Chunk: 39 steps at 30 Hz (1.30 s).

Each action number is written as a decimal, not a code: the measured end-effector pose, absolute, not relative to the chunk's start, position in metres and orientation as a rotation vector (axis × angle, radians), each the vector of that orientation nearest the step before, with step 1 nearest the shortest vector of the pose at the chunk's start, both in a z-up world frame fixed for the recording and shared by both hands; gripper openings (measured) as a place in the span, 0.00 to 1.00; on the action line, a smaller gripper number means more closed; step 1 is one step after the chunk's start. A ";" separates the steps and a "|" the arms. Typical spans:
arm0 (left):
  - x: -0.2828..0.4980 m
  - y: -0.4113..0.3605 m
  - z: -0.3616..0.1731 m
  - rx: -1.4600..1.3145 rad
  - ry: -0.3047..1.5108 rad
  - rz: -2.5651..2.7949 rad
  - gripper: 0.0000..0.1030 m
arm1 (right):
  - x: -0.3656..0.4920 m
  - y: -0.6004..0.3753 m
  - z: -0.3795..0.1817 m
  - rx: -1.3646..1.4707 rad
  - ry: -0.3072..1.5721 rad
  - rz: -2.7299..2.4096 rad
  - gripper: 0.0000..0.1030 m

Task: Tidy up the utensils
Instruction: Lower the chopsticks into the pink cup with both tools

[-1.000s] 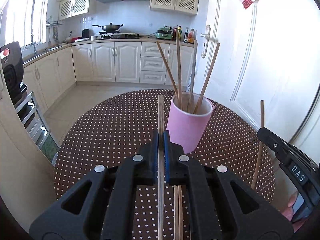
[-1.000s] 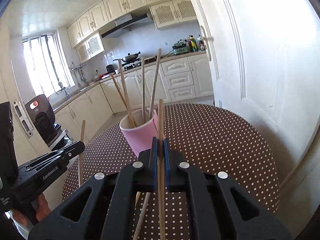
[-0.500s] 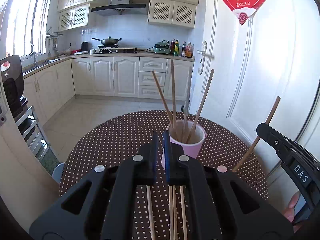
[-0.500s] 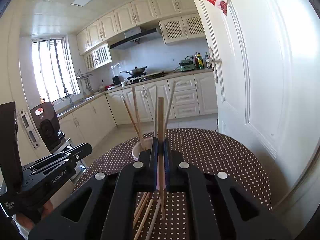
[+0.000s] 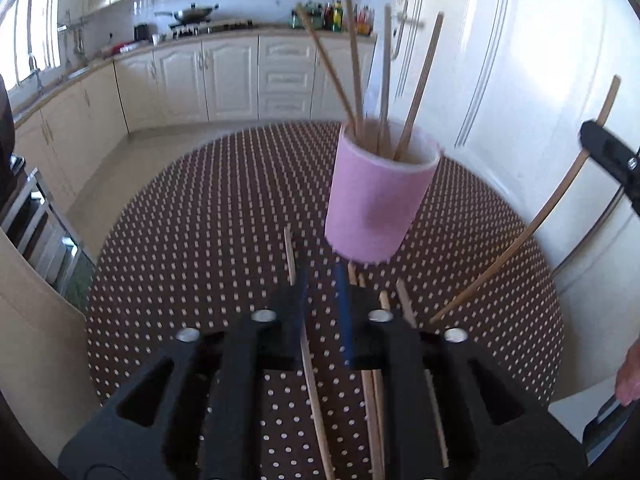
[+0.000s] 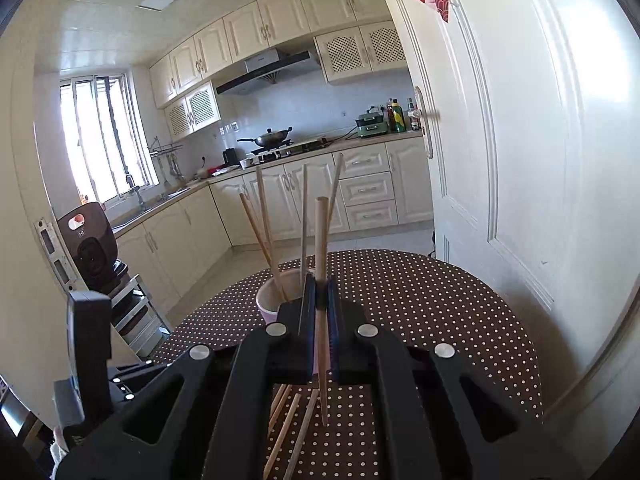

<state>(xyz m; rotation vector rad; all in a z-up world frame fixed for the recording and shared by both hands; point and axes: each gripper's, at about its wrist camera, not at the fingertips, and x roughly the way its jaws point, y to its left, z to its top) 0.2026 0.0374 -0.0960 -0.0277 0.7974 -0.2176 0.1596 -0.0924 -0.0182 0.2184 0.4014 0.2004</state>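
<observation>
Sunny kitchen cupboards stand behind our round table [image 5: 192,216] with its brown dotted cloth. On it sits a pink cup [image 5: 376,196], and four chopsticks [image 5: 354,64] already stand in it, leaning out like a fan. That is where we think all the sticks should go.

More loose chopsticks [image 5: 372,400] lie flat on the cloth just in front of the cup, waiting their turn.

Our left tongs [image 5: 322,280] point down at those loose sticks. Their jaws have just been opening and now stand apart with nothing gripped between them; one stick lies right under the gap. We think they are getting ready to pick up another one.

Our right tongs [image 6: 320,296] are clamped on one chopstick [image 6: 321,248]. We hold it nearly upright, close to the cup, so it can slide down inside, tip first.
</observation>
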 end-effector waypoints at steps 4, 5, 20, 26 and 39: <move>0.206 0.044 -0.107 -0.053 0.800 -0.197 0.64 | 0.163 -0.101 -0.020 0.236 0.409 0.199 0.04; 0.209 0.044 -0.110 -0.044 0.815 -0.198 0.64 | 0.163 -0.102 -0.019 0.240 0.412 0.199 0.04; 0.256 0.030 -0.150 0.069 0.949 -0.090 0.08 | 0.181 -0.111 -0.018 0.264 0.438 0.232 0.04; 0.260 0.029 -0.146 0.071 0.916 -0.076 0.05 | 0.181 -0.108 -0.016 0.260 0.440 0.239 0.04; 0.231 0.044 -0.082 -0.033 0.723 -0.057 0.05 | 0.176 -0.103 -0.002 0.241 0.395 0.261 0.04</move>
